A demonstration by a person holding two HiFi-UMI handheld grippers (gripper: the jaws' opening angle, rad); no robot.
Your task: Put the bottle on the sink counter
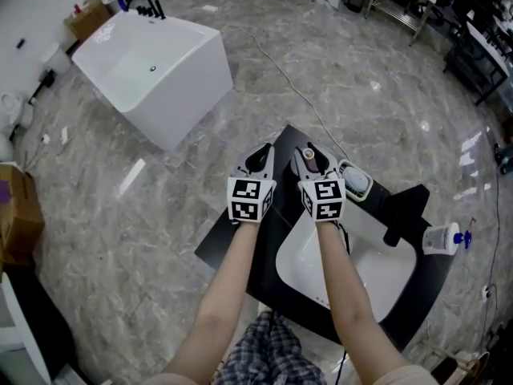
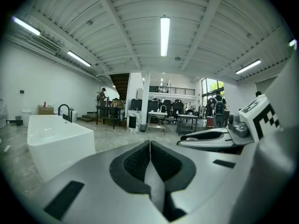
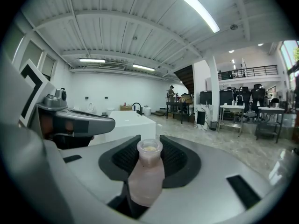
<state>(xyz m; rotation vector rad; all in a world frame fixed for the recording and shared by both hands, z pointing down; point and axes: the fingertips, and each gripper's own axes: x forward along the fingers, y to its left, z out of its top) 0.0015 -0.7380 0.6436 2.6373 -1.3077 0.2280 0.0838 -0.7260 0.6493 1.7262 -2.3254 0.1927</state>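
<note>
A small pale pink bottle (image 3: pixel 146 172) with an open round mouth stands upright between my right gripper's (image 3: pixel 149 154) dark pads, which are shut on it. In the head view the right gripper (image 1: pixel 309 156) hovers over the far edge of the black sink counter (image 1: pixel 238 243), and the bottle's top (image 1: pixel 309 151) just shows at its tips. My left gripper (image 1: pixel 260 158) is beside it on the left, at about the same height. Its jaws (image 2: pixel 150 147) are shut with nothing between them.
The counter holds a white basin (image 1: pixel 377 283), a black faucet (image 1: pixel 405 215), a white pump bottle with a blue top (image 1: pixel 442 238) and a pale dish (image 1: pixel 357 182). A white bathtub (image 1: pixel 152 66) stands far left on the marble floor, with cardboard boxes (image 1: pixel 20 215) at the left edge.
</note>
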